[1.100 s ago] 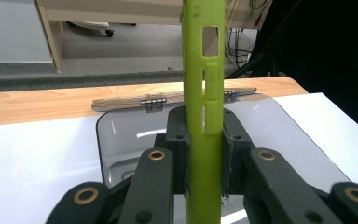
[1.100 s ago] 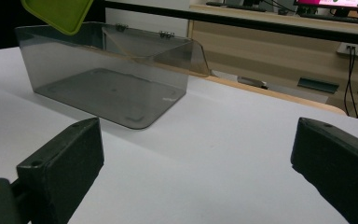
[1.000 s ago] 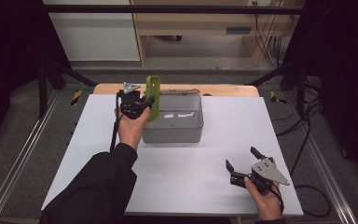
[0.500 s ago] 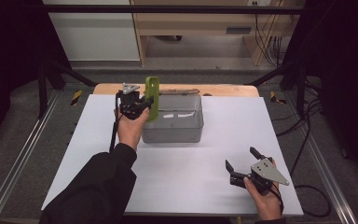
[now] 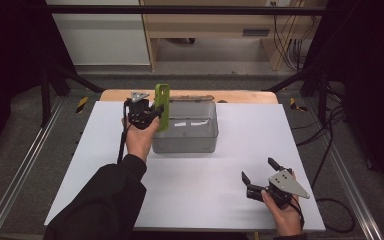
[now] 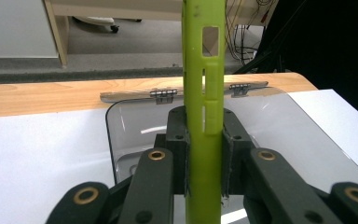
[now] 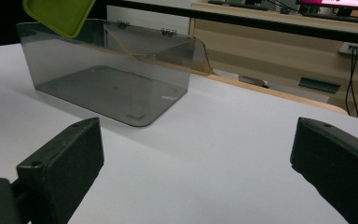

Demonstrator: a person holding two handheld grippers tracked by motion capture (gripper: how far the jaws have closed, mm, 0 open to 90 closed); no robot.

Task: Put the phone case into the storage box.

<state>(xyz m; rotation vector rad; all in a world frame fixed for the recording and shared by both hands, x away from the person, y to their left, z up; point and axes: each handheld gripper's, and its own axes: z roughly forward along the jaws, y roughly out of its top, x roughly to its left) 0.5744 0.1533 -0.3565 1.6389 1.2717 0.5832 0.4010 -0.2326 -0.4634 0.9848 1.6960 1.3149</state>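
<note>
A white counter [image 5: 290, 145] with a wooden far edge carries a clear grey box [image 5: 186, 127], lid hinged open at the back. The left tool [image 5: 149, 114] is clenched on a green flat piece [image 5: 162, 106], held upright on edge over the box's left rim. The right tool [image 5: 260, 176] rests released near the front, well apart. The step looks like putting the piece into the box: keep it plumb, clear the wall, lower before letting go.
</note>
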